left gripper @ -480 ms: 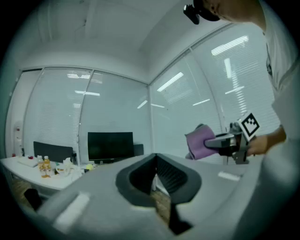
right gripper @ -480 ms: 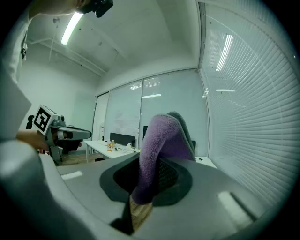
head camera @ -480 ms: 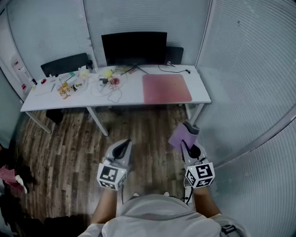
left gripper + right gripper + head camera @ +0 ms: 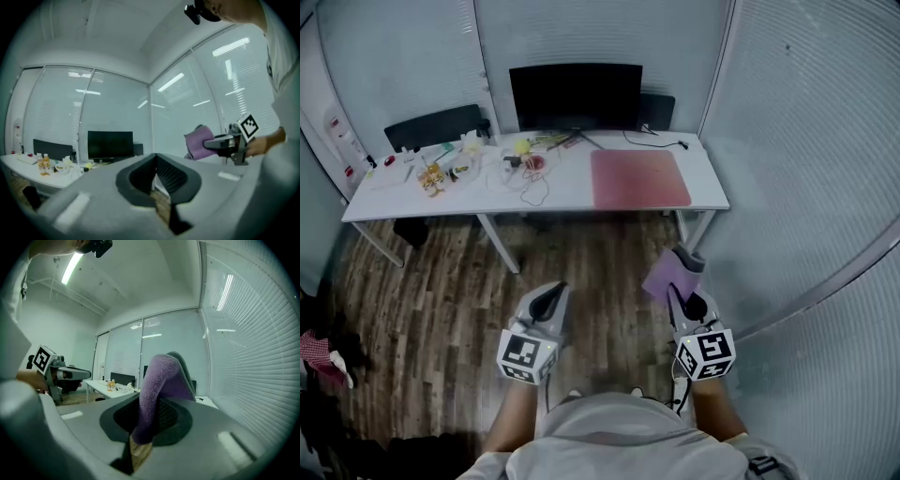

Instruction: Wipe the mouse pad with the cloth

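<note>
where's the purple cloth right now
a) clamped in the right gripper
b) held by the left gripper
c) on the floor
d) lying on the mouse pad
A: the right gripper view shows the purple cloth pinched between the jaws of the right gripper, and the head view shows it well short of the pink mouse pad on the table.
</note>
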Motion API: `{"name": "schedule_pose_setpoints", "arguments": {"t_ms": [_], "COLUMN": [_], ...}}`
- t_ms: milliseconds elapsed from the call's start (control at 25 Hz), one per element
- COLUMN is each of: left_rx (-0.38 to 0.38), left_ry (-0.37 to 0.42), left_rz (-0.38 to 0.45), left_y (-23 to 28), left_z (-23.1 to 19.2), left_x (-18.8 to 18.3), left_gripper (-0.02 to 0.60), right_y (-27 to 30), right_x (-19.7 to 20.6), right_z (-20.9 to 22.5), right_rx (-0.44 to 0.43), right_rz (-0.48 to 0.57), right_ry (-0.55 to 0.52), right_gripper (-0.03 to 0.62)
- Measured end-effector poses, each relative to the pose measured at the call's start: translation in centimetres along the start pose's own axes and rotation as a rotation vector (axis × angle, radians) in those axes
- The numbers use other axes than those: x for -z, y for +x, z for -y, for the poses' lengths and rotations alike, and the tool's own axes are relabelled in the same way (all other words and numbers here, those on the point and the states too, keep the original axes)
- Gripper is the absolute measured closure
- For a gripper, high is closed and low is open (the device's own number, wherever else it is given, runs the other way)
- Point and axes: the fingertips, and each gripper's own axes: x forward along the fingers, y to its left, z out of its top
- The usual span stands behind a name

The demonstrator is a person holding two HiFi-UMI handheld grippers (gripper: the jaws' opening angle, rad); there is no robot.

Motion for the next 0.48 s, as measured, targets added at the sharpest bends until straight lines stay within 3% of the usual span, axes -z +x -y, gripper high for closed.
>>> {"name": "schedule_pose_setpoints", "arguments": {"t_ms": [480], "left_rx": [0.018], "left_ry": [-0.009], "left_rz": [-0.014], "left_y": [-2.1], "left_z": [-2.2], "left_x": [0.9], "left_gripper": [0.58], "right_y": [1.9], "right_x": [1.1], "right_z": [-3.9], "right_rx": [-0.038], "right_rz": [-0.016], "right_ry": [0.057], "right_gripper": [0.542]}}
